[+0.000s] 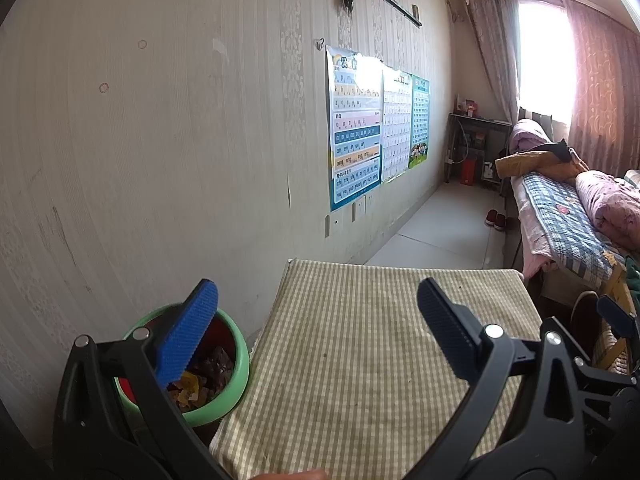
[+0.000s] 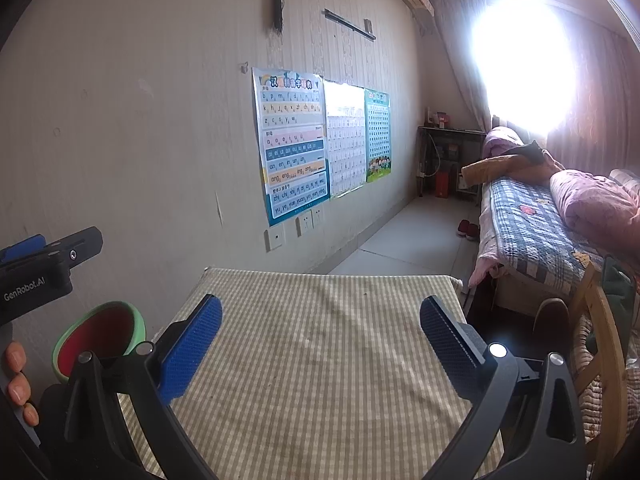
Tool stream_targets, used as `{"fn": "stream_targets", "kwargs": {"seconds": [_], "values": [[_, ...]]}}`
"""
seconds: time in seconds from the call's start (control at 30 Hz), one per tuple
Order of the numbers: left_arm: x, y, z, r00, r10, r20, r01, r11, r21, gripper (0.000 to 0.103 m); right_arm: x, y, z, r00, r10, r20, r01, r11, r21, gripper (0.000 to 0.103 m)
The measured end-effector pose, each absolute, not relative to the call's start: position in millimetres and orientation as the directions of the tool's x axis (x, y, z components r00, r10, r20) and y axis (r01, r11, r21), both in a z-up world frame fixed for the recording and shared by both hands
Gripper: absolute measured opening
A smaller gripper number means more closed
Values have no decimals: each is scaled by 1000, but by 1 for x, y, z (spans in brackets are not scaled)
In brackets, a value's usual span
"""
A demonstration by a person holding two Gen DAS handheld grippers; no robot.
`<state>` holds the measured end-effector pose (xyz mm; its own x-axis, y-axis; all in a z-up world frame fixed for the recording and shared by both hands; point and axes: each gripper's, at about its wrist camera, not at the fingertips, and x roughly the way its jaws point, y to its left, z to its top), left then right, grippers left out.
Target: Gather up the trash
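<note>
Now both grippers hover above the checked tablecloth [image 2: 320,360], empty: the left gripper [image 1: 318,328] and the right gripper [image 2: 320,340] each hold their blue pads spread wide. Just left of the cloth's edge stands the green bin [image 1: 224,400], with scraps of trash [image 1: 204,380] inside it.

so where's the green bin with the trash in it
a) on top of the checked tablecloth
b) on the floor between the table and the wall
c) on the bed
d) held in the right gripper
b: the green bin sits below the table's left edge, against the wall, wrappers inside it.
</note>
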<state>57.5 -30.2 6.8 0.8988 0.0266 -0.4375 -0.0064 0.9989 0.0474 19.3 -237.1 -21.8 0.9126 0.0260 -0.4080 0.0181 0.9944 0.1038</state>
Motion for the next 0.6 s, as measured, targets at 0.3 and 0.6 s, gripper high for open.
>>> {"fn": "stream_targets", "kwargs": {"seconds": [0.3,0.6], "values": [[68,-22,-13,868,30,-496,-17,999,32,98,48,-244,-64,841,37,-540,29,993,113,96],[77,45,-74,738,-5,-675,-63,995,-76,98,124,-330,-186,615,-174,-769,231,972,-36,96]]}}
